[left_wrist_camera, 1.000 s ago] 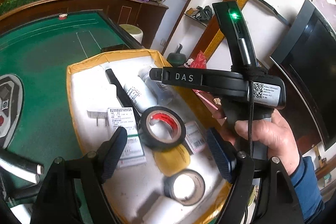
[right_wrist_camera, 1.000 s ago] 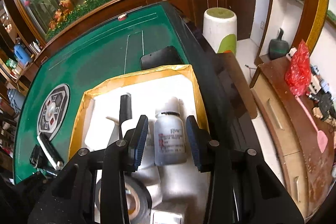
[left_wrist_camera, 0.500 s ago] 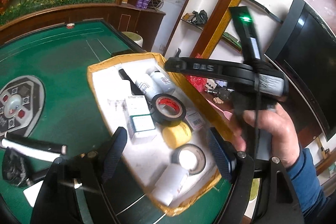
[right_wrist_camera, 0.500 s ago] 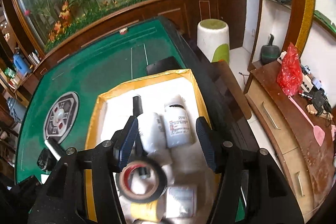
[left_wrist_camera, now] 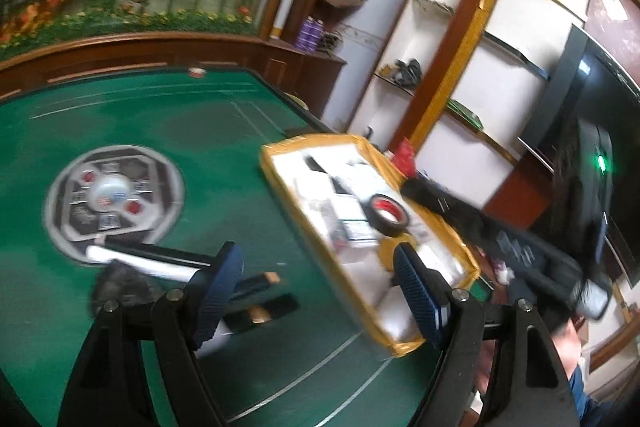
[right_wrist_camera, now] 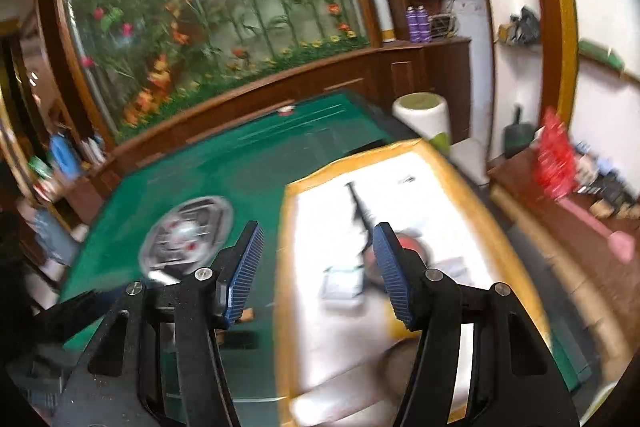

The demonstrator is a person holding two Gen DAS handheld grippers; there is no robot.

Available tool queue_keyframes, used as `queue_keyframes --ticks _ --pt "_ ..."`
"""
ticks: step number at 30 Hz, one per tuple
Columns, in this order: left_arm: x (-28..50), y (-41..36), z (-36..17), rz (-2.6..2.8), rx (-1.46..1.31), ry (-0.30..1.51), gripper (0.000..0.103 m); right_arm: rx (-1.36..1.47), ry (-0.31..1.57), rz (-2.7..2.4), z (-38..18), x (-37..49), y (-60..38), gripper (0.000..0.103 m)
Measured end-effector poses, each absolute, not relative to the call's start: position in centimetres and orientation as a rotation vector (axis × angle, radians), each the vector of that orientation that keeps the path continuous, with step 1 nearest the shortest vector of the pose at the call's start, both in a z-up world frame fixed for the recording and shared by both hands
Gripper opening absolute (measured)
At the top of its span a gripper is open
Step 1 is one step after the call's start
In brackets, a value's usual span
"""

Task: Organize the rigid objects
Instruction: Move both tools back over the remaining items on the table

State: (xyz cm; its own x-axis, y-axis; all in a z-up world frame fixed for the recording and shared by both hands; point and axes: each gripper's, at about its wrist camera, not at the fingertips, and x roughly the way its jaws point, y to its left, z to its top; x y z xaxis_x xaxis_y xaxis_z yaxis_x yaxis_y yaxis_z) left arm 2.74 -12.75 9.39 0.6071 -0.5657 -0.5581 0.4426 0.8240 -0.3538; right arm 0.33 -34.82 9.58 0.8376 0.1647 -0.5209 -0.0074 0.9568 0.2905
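So both grippers are up off the work here, nothing in either one. The left gripper (left_wrist_camera: 318, 281) has its blue ribbed pads spread wide with only green felt and tray edge showing between them. The right gripper (right_wrist_camera: 318, 273) has just been opening its jaws and now stands apart too, empty, with the tray rim in the gap behind it.

The stuff being sorted sits in the shallow white foam tray with yellow tape round its rim (left_wrist_camera: 362, 141), which lies on the green felt game table (left_wrist_camera: 224, 187) near its right edge. Inside I can make out the black roll of electrical tape with a red core (left_wrist_camera: 389, 215), some white labelled boxes (left_wrist_camera: 352, 223) beside it, and a black stick-shaped thing (right_wrist_camera: 360, 211) toward the far end. Everything's blurry, so the small items are hard to name.

A white-and-black tube (left_wrist_camera: 140, 261) and a couple of dark bars (left_wrist_camera: 266, 309) lie loose on the felt left of the tray, so my guess is those are next.
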Motion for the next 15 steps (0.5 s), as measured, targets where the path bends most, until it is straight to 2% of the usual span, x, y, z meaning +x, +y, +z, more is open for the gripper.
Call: queue_keyframes --ticks 8,15 --pt "4.4 -4.8 8.5 -0.442 -0.251 0.703 0.078 0.257 0.629 0.316 7.8 -1.0 -29.0 0.058" --pt "6.0 1.0 7.3 -0.262 -0.251 0.731 0.078 0.305 0.811 0.431 5.5 2.0 -26.3 0.058"
